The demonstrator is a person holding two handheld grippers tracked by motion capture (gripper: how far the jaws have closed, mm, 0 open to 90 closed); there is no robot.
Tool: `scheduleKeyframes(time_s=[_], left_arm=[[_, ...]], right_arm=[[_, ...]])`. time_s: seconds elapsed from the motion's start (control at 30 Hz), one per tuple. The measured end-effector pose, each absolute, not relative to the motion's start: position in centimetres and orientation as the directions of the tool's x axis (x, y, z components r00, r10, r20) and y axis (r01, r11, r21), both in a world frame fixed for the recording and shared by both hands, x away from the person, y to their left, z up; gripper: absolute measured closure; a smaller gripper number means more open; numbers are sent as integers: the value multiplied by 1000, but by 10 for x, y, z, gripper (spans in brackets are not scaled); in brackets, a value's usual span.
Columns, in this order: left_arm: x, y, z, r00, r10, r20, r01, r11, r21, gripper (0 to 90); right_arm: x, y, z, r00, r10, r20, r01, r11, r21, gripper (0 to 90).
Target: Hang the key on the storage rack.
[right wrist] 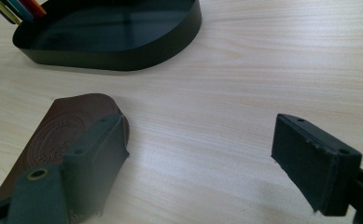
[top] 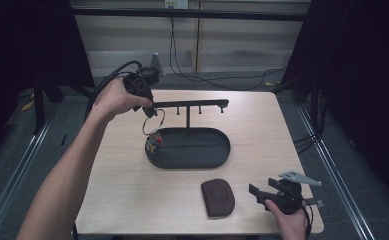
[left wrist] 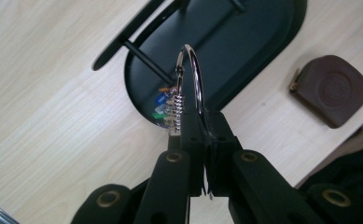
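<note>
Landmark: black oval tray (top: pixel 217 155) with its T-shaped hook stand (top: pixel 188 106), mid-table. Nearest the person, right gripper (top: pixel 256 192) rests low on the wooden table (top: pixel 122 190), on the near right of the tray; jaws spread wide apart, nothing between them. In the right gripper view one jaw overlaps the edge of the brown leather pouch (right wrist: pixel 62 126); contact cannot be told. The pouch lies flat on the table just in front of the tray's near rim, well clear of it. Farther off, left gripper (top: pixel 149 111) is held above the tray's left end, beside the left tip of the stand's crossbar. Its jaws are clenched on a metal key ring (left wrist: pixel 191 79), gripping the lower part of the loop. The ring hangs from the jaws with a cluster of coloured tags (left wrist: pixel 163 105) dangling over the tray's left rim.
</note>
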State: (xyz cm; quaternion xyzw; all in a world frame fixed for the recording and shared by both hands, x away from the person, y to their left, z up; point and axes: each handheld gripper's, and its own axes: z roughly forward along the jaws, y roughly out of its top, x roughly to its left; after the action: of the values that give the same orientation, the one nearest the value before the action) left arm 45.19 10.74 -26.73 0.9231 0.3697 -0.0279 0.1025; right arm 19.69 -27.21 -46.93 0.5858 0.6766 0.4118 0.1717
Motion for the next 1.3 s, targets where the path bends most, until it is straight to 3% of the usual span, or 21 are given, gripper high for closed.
scheduleKeyframes(time_s=[1.03, 1.2, 1.3], left_arm=[[468, 111, -290, 677, 728, -108, 735, -662, 148, 866], [469, 116, -285, 652, 755, -65, 754, -637, 162, 787], [467, 123, -281, 641, 763, -87, 763, -621, 179, 757]], right_arm=[[197, -272, -469, -258, 934, 247, 646, -24, 763, 178], [199, -271, -469, -264, 933, 243, 646, -16, 763, 178], [198, -272, -469, -262, 933, 245, 645, -20, 764, 178]])
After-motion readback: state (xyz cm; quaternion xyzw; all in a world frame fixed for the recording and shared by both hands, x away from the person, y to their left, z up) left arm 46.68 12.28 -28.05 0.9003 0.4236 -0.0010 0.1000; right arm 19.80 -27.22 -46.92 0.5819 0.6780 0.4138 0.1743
